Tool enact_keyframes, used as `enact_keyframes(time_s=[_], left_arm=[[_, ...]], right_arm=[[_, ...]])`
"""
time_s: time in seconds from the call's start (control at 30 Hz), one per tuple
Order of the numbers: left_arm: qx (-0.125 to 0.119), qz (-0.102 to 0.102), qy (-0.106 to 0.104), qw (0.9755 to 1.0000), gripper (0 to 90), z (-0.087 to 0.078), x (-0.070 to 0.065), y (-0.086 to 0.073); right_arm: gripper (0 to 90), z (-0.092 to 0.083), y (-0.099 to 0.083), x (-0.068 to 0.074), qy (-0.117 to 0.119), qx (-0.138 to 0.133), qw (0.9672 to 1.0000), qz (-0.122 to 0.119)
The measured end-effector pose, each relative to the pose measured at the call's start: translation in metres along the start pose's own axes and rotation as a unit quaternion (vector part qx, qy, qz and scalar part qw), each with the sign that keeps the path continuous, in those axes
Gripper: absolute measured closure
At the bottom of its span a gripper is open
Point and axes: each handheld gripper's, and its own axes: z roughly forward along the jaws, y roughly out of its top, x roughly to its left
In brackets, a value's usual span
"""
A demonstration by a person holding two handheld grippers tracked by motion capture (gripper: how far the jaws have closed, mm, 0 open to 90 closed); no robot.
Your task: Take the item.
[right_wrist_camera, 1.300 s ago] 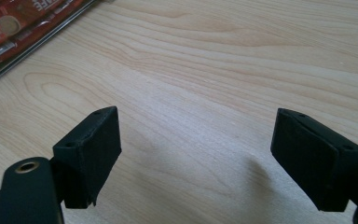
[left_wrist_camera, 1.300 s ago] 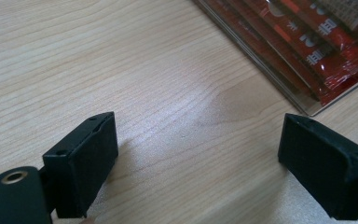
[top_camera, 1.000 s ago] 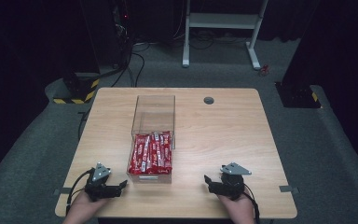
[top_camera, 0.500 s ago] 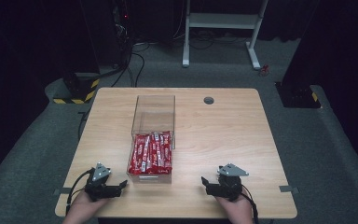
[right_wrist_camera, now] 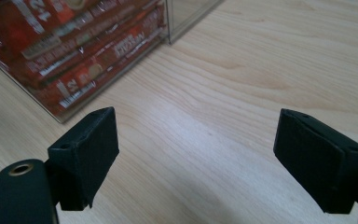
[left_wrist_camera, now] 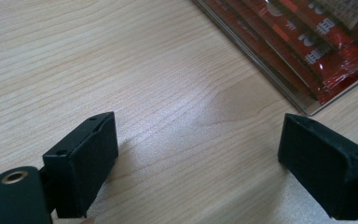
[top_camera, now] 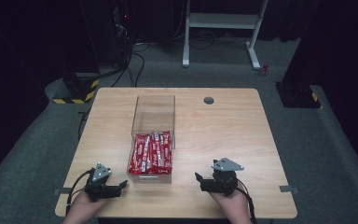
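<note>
A clear plastic box (top_camera: pixel 153 122) stands mid-table, its near half packed with several red snack bars (top_camera: pixel 151 152). The same red bars (left_wrist_camera: pixel 317 42) show at the upper right of the left gripper view and the red bars (right_wrist_camera: pixel 70 42) at the upper left of the right gripper view. My left gripper (top_camera: pixel 122 185) rests near the front edge, left of the box, open with nothing between its jaws (left_wrist_camera: pixel 200 163). My right gripper (top_camera: pixel 199 181) sits right of the box, also open and empty (right_wrist_camera: pixel 196 158). Both point toward the box.
The wooden table (top_camera: pixel 223 135) has a round cable hole (top_camera: pixel 209 100) at the back. Beyond it stand a white desk frame (top_camera: pixel 223 28) and black equipment with yellow-black striped bases (top_camera: pixel 77 93) on grey carpet.
The right gripper has shifted slightly toward the box. The left gripper and the box have not moved.
</note>
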Motion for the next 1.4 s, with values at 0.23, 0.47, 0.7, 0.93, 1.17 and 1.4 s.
enact_keyframes(time_s=[0.23,0.47,0.7,0.93,1.17,1.4], left_arm=[[0.000,0.000,0.000,1.0000,12.2,0.000,0.000,0.000],[0.000,-0.001,0.000,1.0000,12.2,0.000,0.000,0.000],[0.000,-0.001,0.000,1.0000,12.2,0.000,0.000,0.000],[0.000,-0.002,0.000,1.0000,12.2,0.000,0.000,0.000],[0.000,-0.001,0.000,1.0000,12.2,0.000,0.000,0.000],[0.000,-0.001,0.000,1.0000,12.2,0.000,0.000,0.000]], right_arm=[[14.7,0.002,0.013,0.005,0.010,-0.016,0.9998,-0.004],[16.5,0.004,0.025,0.010,0.022,-0.026,0.9993,-0.012],[17.6,0.006,0.033,0.017,0.031,-0.030,0.9989,-0.019],[18.7,0.008,0.042,0.025,0.041,-0.036,0.9983,-0.020],[19.4,0.010,0.051,0.032,0.051,-0.040,0.9976,-0.022],[20.9,0.010,0.062,0.040,0.058,-0.047,0.9967,-0.031]])
